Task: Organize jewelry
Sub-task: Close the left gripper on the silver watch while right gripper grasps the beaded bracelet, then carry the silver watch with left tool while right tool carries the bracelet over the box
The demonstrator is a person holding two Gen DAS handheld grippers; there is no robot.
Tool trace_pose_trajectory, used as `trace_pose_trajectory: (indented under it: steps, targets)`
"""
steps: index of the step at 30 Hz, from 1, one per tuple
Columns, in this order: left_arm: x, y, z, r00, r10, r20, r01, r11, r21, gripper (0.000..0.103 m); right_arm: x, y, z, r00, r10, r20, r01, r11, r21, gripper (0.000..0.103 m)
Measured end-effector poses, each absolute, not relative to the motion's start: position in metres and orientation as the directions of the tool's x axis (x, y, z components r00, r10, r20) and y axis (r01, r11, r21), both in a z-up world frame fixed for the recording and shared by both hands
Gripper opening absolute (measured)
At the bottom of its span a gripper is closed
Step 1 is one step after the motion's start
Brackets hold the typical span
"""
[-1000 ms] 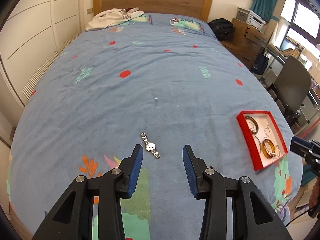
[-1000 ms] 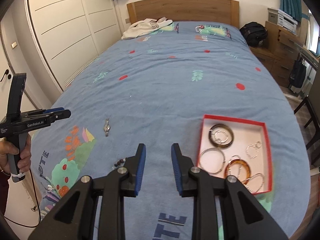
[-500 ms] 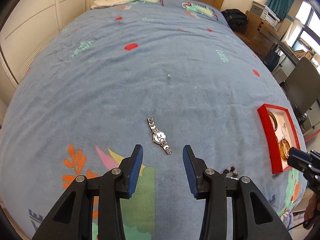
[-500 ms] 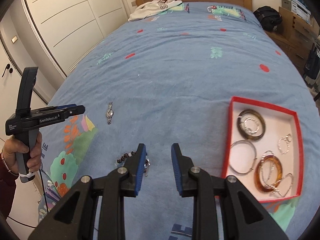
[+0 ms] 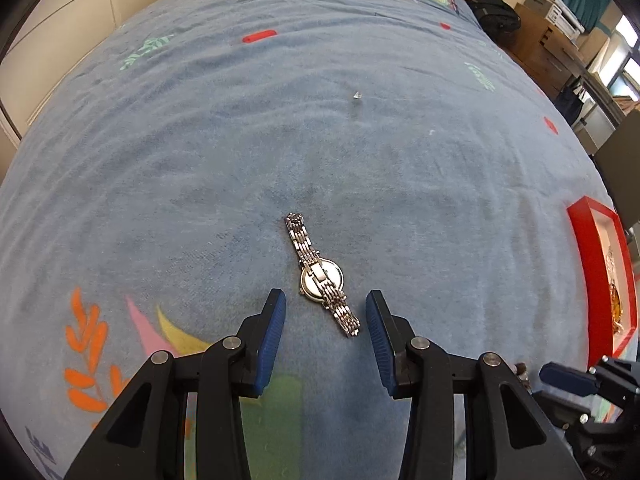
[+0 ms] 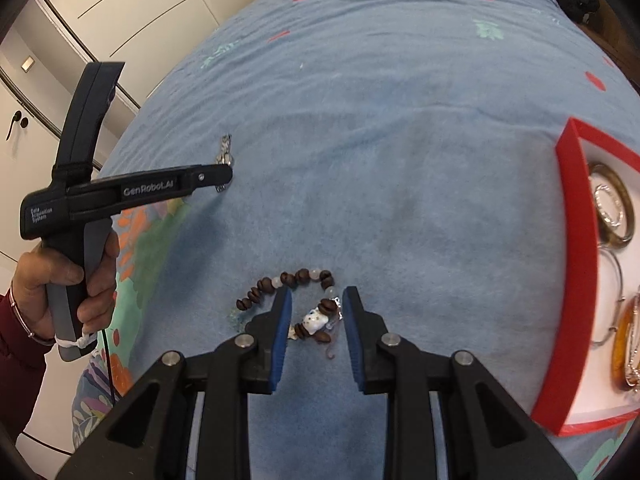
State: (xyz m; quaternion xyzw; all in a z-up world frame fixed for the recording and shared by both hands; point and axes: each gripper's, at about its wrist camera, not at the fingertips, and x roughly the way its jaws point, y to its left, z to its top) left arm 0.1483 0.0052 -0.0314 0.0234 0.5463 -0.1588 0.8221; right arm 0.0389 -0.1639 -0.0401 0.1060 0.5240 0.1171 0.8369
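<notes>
Below my left gripper (image 5: 324,308) lies one silver watch (image 5: 320,276), face down on the blue bedspread (image 5: 360,160), its band running aslant; the near end of the band sits between my jaws, which stand moderately apart and touch nothing. Nothing lies between the jaws and the watch. Below my right gripper (image 6: 316,304) lies one beaded bracelet (image 6: 298,300) of dark brown and pale beads with a white charm; part of its loop lies between my jaws, which stand narrowly apart and do not press on it. Both grippers point steeply down at the bed. To the right, a red box (image 6: 568,264) with a white floor rests on the bedspread, well apart from the bracelet; several bangles and rings lie in it, their number unclear at the edge of view. From the right view, a hand (image 6: 68,280) in a dark red sleeve grips the left gripper's handle. White cupboard doors (image 6: 120,4) stand beside the bed.
</notes>
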Motion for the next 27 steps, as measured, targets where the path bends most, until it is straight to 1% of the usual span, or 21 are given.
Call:
trace_pose_trajectory:
  steps: [4, 6, 9, 10, 13, 15, 21, 27]
  targets:
    - [0.153, 0.000, -0.039, 0.357, -0.231, -0.905, 0.294, 0.948, -0.126, 0.041, 0.044, -0.162, -0.053, 0.397, 0.321, -0.860, -0.092, 0.946, 0.310, 0.026]
    - [0.155, -0.003, -0.039, 0.361, -0.233, -0.903, 0.300, 0.946, -0.124, 0.039, 0.045, -0.162, -0.059, 0.387, 0.327, -0.862, -0.090, 0.944, 0.317, 0.026]
    - [0.159, -0.003, -0.041, 0.360, -0.242, -0.901, 0.296, 0.945, -0.136, 0.024, 0.046, -0.159, -0.063, 0.382, 0.328, -0.864, -0.093, 0.944, 0.318, 0.026]
    - [0.160, -0.002, -0.041, 0.357, -0.253, -0.899, 0.295, 0.944, -0.149, 0.023, 0.047, -0.159, -0.065, 0.383, 0.326, -0.864, -0.093, 0.944, 0.315, 0.026]
    - [0.160, -0.001, -0.042, 0.362, -0.265, -0.894, 0.293, 0.942, -0.161, 0.023, 0.047, -0.158, -0.067, 0.380, 0.320, -0.868, -0.096, 0.947, 0.307, 0.025]
    - [0.158, 0.000, -0.039, 0.368, -0.273, -0.889, 0.289, 0.942, -0.169, 0.023, 0.046, -0.157, -0.066, 0.384, 0.313, -0.869, -0.100, 0.949, 0.297, 0.016]
    - [0.147, -0.002, -0.025, 0.386, -0.309, -0.869, 0.302, 0.932, -0.197, 0.023, 0.036, -0.164, -0.054, 0.422, 0.335, -0.842, -0.108, 0.941, 0.320, 0.015]
    - [0.133, -0.020, 0.003, 0.402, -0.344, -0.849, 0.358, 0.912, -0.200, 0.023, 0.013, -0.177, -0.018, 0.497, 0.333, -0.801, -0.120, 0.941, 0.317, 0.015]
